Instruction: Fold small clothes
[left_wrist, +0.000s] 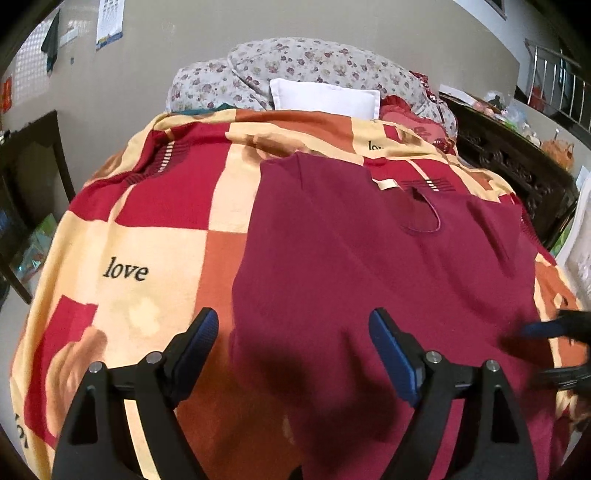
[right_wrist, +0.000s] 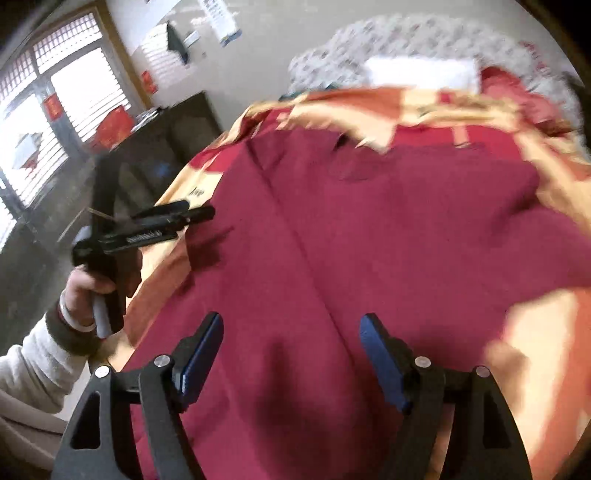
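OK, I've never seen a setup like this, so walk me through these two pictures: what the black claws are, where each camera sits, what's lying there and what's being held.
There is no robot. A person holds a two-finger gripper in each hand, with a camera on each looking along its fingers. One picture is from the left gripper, the other from the right gripper; the right view is blurred. That view also shows the person's left hand around the other gripper's handle. A maroon garment lies spread on a checked blanket printed "love". Behind are a floral quilt and a white pillow. Both grippers are open and hold nothing.
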